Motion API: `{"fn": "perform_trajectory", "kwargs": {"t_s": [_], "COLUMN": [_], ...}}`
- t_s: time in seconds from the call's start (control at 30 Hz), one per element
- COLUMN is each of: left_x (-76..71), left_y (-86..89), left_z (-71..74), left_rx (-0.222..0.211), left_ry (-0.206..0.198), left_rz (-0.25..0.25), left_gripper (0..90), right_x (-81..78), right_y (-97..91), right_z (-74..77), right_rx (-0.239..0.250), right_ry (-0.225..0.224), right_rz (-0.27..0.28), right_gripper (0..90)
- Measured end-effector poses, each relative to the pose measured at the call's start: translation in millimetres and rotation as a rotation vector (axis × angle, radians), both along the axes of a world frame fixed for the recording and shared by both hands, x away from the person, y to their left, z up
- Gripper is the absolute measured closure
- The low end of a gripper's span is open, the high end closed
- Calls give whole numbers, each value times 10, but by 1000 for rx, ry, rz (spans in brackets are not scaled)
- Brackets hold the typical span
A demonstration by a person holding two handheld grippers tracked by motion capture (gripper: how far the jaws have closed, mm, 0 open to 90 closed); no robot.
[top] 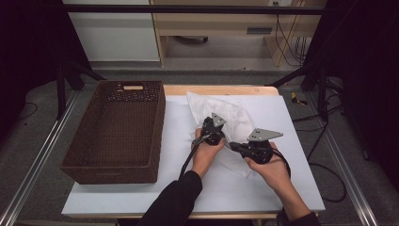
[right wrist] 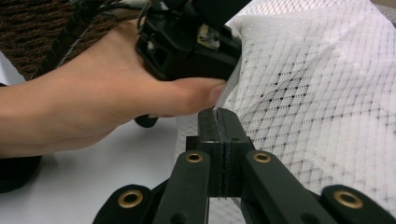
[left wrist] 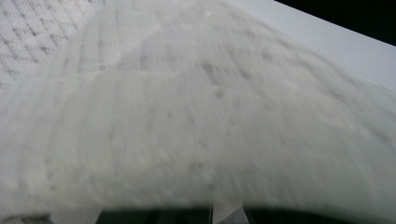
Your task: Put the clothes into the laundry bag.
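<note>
We see a white mesh bag [top: 233, 122] lying near the far edge of the white worktop [top: 141, 193], right of its middle, its long axis slanting from the far edge toward the near right corner. Our left gripper [top: 210, 133] sits on the bag's left side; its jaws are hidden under blurred cloth [left wrist: 196, 116] in the left gripper view, and we judge them pressed together on the bag. Our right gripper [right wrist: 219, 116] has its jaws clamped on the bag's thin edge, just below the left thumb [right wrist: 196, 95]. The bag's near end is covered by the hands. A brown woven basket [top: 75, 160] stands along the worktop's left edge. Beyond are grey floor, cables and pale wooden furniture.
</note>
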State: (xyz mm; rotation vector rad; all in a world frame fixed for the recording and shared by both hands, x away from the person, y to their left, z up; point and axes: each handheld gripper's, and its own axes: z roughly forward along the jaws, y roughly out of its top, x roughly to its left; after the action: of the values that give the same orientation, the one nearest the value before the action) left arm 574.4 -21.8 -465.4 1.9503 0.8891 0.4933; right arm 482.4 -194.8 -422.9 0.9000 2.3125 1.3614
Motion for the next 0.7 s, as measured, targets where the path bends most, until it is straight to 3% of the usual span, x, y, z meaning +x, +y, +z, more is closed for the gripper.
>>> {"fn": "perform_trajectory", "kwargs": {"t_s": [0.33, 0.7], "left_x": [90, -51], "left_y": [-23, 26], "left_z": [-73, -41], "left_rx": [-5, 15], "left_ry": [-14, -17], "left_rz": [35, 30], "left_gripper": [900, 900], "right_x": [10, 43], "right_y": [-19, -61], "right_z": [-39, -68], "right_rx": [-5, 1], "right_ry": [16, 25], "right_rz": [-6, -24], "right_gripper": [900, 900]}}
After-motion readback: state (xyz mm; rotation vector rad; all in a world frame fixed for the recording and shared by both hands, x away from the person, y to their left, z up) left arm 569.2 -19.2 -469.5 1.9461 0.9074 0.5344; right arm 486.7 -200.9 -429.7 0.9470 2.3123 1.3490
